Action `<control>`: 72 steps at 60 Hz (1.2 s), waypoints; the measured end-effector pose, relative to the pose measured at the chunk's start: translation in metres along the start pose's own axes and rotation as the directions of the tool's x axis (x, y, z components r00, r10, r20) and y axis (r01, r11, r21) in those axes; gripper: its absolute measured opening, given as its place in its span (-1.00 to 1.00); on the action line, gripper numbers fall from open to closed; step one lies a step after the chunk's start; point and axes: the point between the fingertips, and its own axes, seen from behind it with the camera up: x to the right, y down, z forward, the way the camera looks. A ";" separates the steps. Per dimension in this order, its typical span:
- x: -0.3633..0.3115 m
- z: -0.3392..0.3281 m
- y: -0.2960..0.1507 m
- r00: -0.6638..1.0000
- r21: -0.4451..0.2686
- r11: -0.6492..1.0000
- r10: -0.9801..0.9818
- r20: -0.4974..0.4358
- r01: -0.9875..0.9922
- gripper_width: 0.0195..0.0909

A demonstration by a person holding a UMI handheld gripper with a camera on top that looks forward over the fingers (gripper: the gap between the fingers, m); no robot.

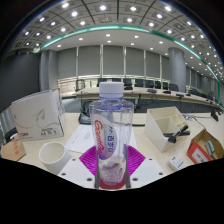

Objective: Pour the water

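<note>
A clear plastic water bottle (111,125) with a white cap and a pink and blue label stands upright between my fingers. My gripper (112,166) is shut on its lower part, and a magenta pad (88,160) presses on each side. A little water shows in the bottle's base. A white cup (52,153) stands on the white table (150,160), to the left of the fingers and apart from the bottle.
A white box (38,115) leans at the back left. An open white carton (165,126) lies to the right, with an orange packet (206,148) beside it. Desks with monitors fill the room beyond.
</note>
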 end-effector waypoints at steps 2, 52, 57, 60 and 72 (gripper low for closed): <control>0.001 -0.001 0.010 1.000 0.001 1.000 -0.008 0.005 0.008 -0.56; -0.058 -0.186 -0.012 0.997 -0.219 0.975 -0.033 -0.065 0.018 0.86; -0.073 -0.237 -0.017 0.997 -0.227 0.974 -0.033 -0.075 0.015 0.86; -0.079 -0.263 -0.019 0.996 -0.229 0.973 -0.042 -0.082 0.023 0.86; -0.099 -0.346 -0.020 0.993 -0.225 0.972 -0.084 -0.081 0.064 0.87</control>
